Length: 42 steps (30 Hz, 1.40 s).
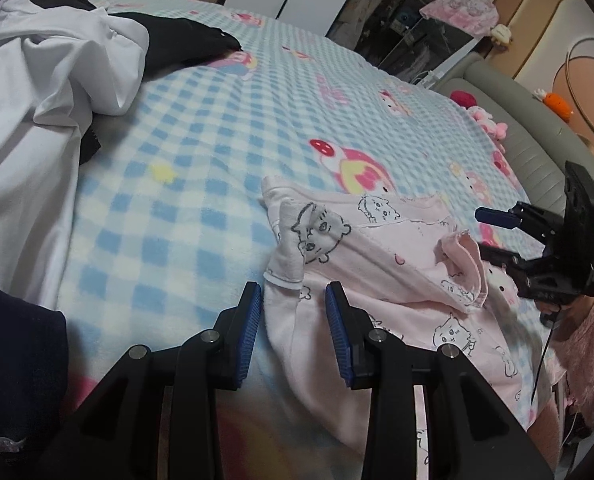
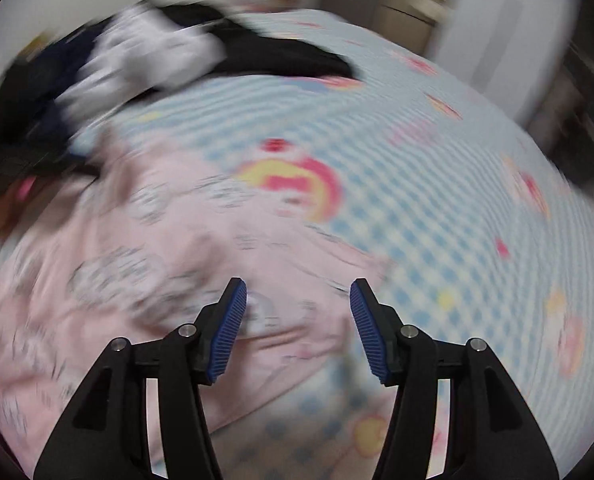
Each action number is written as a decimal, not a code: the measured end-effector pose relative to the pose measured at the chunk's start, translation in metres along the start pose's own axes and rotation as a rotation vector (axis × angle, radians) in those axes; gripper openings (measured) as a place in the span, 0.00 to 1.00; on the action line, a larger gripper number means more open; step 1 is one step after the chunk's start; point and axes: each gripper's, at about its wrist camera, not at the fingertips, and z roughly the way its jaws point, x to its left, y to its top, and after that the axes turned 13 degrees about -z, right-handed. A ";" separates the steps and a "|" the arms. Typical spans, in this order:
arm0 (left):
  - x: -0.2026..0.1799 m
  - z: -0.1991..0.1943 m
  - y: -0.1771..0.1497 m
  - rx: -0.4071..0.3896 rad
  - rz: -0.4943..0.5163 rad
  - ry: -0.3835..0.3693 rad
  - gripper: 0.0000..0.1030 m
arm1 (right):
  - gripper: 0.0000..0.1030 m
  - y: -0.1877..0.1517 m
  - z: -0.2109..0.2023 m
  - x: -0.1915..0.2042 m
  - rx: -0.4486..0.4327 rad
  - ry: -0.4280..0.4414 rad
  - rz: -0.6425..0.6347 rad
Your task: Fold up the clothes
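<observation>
Presently, one pink printed garment [image 1: 397, 264], half-folded, lying on the blue checked blanket [image 1: 201, 184] directly ahead of both grippers.

Left gripper [image 1: 293, 300]: jaws parted, poised over the garment's near left edge, with cloth lying between the blue pads [image 1: 253, 332] but not pinched, so nothing is grasped. A turned-back cuff sits just beyond its tips.

Right gripper [image 2: 297, 308]: jaws apart, empty, hanging above the garment's right side (this view is badly smeared, so finer contact cannot be told). In the left view it sits off to the right of the left gripper, beside a raised flap of pink fabric.

Unfolded stock: white garment [image 1: 37, 92] and black garment [image 1: 185, 40], well beyond and to the left gripper's left.

Handling note: probably the next fold wants both grippers to pinch a single layer at matching edges, lift evenly and lay it over flat; the loose flap should be smoothed first.
</observation>
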 end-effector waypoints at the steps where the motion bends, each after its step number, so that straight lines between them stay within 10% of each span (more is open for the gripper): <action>1: 0.000 -0.001 0.000 0.001 0.000 -0.002 0.34 | 0.56 0.004 -0.002 0.008 -0.003 0.022 -0.072; 10: -0.012 0.005 0.001 0.010 0.045 -0.007 0.32 | 0.58 0.006 0.060 0.018 0.137 0.183 -0.093; 13: -0.019 0.004 0.002 -0.017 0.067 0.034 0.08 | 0.12 0.001 0.052 0.012 0.077 0.210 -0.001; 17: -0.028 -0.008 0.006 -0.072 0.076 0.051 0.05 | 0.08 -0.015 0.023 0.008 -0.002 0.169 0.089; 22: -0.031 -0.008 0.024 -0.105 0.035 0.043 0.05 | 0.07 -0.034 -0.012 -0.027 -0.113 0.136 0.335; 29: -0.003 0.031 0.019 0.000 -0.078 0.142 0.05 | 0.08 -0.080 0.034 -0.087 0.042 0.044 0.800; 38: -0.007 0.025 0.022 0.007 -0.062 0.040 0.06 | 0.44 -0.051 0.018 -0.074 -0.006 0.048 0.619; 40: -0.015 0.032 0.019 0.019 -0.030 0.052 0.06 | 0.41 -0.042 0.032 -0.066 0.062 0.060 0.558; 42: -0.019 0.033 0.018 0.009 -0.011 0.073 0.06 | 0.17 -0.038 0.040 -0.062 0.063 0.060 0.534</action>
